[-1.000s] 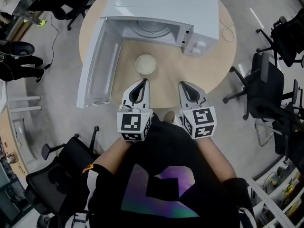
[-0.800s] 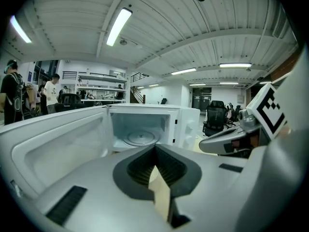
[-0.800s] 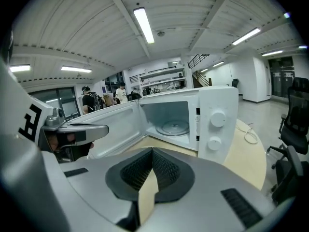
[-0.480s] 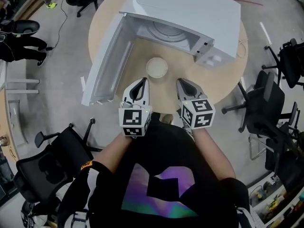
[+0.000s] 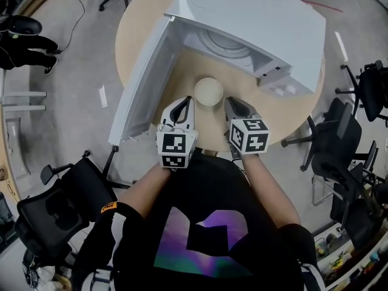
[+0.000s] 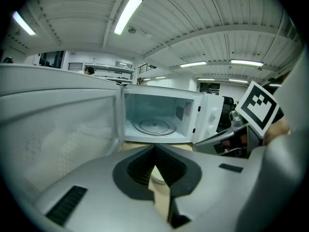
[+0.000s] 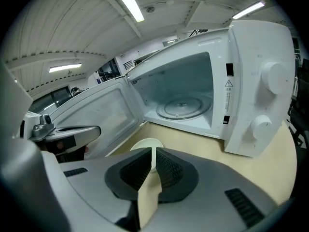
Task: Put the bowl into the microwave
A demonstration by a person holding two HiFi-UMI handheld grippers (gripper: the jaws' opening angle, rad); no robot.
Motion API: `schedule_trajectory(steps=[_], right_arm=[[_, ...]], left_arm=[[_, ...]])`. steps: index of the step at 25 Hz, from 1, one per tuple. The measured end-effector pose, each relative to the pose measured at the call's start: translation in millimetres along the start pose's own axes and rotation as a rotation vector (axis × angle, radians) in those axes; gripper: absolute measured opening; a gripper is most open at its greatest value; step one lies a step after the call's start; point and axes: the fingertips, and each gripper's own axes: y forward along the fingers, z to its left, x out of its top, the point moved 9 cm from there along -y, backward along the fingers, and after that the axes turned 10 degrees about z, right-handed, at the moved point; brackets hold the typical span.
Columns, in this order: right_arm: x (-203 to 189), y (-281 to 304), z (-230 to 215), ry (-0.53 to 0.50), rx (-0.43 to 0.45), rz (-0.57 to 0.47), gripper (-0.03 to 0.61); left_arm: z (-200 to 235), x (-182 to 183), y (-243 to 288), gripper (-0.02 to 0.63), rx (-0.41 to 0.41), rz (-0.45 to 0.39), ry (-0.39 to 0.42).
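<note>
**Two shut grippers flanking the bowl [image 5: 208, 91]**

Both the left gripper [image 5: 183, 103] and the right gripper [image 5: 233, 103] are holding their jaws pressed together on nothing, hovering side by side over the tabletop [image 5: 136, 35]. The bowl is sitting on the tabletop just ahead, between their tips, before the microwave [image 5: 254, 17], whose door [image 5: 145, 83] is standing wide open.

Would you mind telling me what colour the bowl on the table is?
The bowl is a plain cream-white; the head view shows it best.
</note>
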Motion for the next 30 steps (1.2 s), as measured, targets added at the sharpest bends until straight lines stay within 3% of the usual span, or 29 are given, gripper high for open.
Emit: schedule_trajectory(steps=[18, 30], right_arm=[[8.1, 57.5, -17.8, 0.162, -0.014, 0.093, 0.063], [-1.5, 74.2, -24.3, 0.298, 0.053, 0.104, 0.063]], left_arm=[[40.3, 3.4, 47.4, 0.046, -0.023, 0.048, -0.031], [50.1, -2.3, 64.5, 0.046, -0.051, 0.075, -0.021]])
